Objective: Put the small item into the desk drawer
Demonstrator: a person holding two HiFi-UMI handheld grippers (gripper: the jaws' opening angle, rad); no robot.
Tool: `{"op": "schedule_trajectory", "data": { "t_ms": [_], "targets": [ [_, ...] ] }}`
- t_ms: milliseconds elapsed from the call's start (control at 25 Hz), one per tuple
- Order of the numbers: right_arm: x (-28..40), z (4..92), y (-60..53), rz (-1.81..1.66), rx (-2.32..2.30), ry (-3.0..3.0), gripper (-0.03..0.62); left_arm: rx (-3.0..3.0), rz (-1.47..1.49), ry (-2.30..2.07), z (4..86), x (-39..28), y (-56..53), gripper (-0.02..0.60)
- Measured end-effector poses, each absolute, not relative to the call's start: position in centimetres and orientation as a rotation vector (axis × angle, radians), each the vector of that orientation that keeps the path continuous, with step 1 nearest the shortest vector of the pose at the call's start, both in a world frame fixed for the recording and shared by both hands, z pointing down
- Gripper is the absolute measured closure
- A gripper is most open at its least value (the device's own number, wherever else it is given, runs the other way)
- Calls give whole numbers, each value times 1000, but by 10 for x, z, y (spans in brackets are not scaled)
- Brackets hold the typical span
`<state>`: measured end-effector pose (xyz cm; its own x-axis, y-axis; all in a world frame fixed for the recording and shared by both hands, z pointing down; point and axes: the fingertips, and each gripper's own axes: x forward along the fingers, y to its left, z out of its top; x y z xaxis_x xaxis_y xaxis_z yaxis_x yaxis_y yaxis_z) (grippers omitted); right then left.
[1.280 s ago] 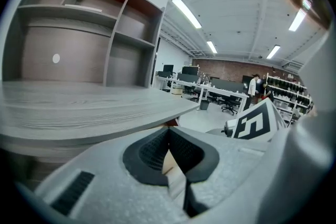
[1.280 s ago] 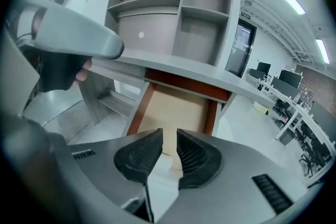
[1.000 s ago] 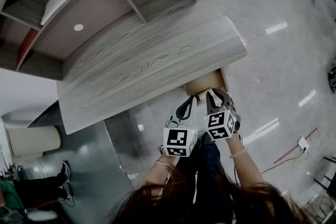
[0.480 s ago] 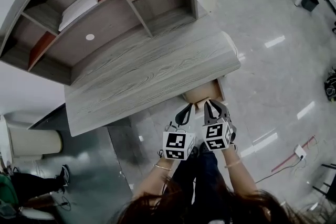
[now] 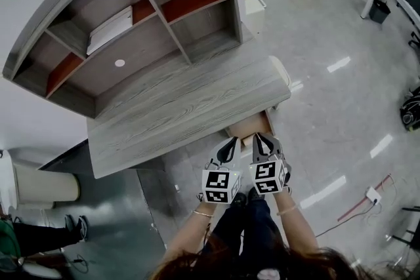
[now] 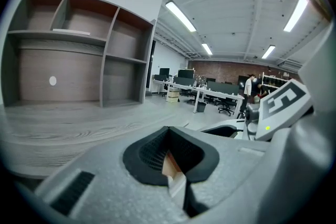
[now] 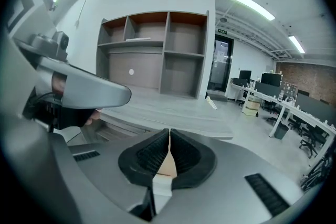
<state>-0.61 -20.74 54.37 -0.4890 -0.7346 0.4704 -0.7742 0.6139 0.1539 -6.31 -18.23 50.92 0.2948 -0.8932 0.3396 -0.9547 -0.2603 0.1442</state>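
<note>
Since 1 second earlier the right gripper (image 5: 260,139) had brought its 2 jaws together on nothing. The left gripper (image 5: 229,144), just beside it off the desk's (image 5: 184,105) front edge, also had its jaws together and empty. Ahead of both, the drawer (image 5: 253,123) stood open under the desk's front right corner; the small item could not be made out.
</note>
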Motion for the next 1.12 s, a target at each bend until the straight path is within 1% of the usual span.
{"op": "schedule_trajectory", "data": {
  "t_ms": [880, 1120],
  "targets": [
    [17, 459, -205, 119, 1277, -2376, 591, 2270, 215, -1653, 438, -59, -185, 566],
    [19, 425, -206, 101, 1329, -2423, 591, 2297, 202, -1677, 409, -61, -189, 566]
  ]
}}
